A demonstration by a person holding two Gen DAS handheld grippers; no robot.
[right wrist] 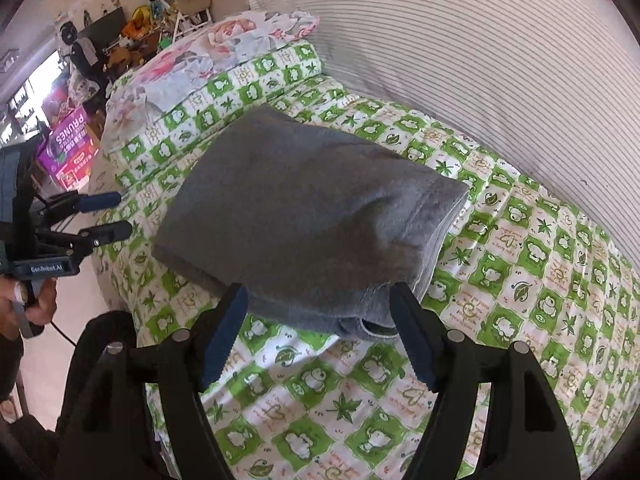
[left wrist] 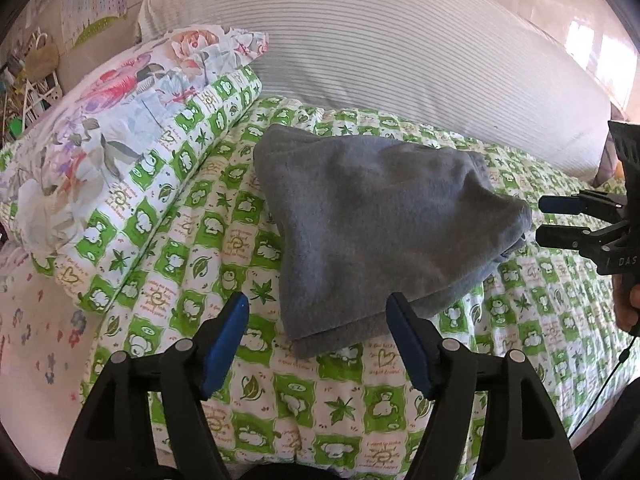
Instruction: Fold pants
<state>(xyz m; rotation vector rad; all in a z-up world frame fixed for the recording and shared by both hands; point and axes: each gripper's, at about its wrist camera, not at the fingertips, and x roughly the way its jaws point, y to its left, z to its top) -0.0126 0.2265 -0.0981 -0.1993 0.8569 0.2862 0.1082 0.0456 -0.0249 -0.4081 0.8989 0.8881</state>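
Observation:
The grey fleece pants [left wrist: 372, 220] lie folded into a compact bundle on the green-and-white patterned bedsheet [left wrist: 340, 404]. My left gripper [left wrist: 318, 308] is open and empty, its jaws just short of the bundle's near edge. My right gripper [right wrist: 318, 300] is open and empty at the bundle's other side, with the pants [right wrist: 304, 216] just ahead of its blue fingertips. Each gripper also shows in the other's view: the right one [left wrist: 540, 220] beside the bundle's right corner, the left one [right wrist: 124, 216] to the left of the bundle.
A floral pillow [left wrist: 116, 120] on a folded green-patterned quilt [left wrist: 176, 184] lies left of the pants. A large striped white cushion [left wrist: 400, 52] runs along the back. The bed's edge and floor lie at the left, with a purple box [right wrist: 70, 148] and clutter beyond.

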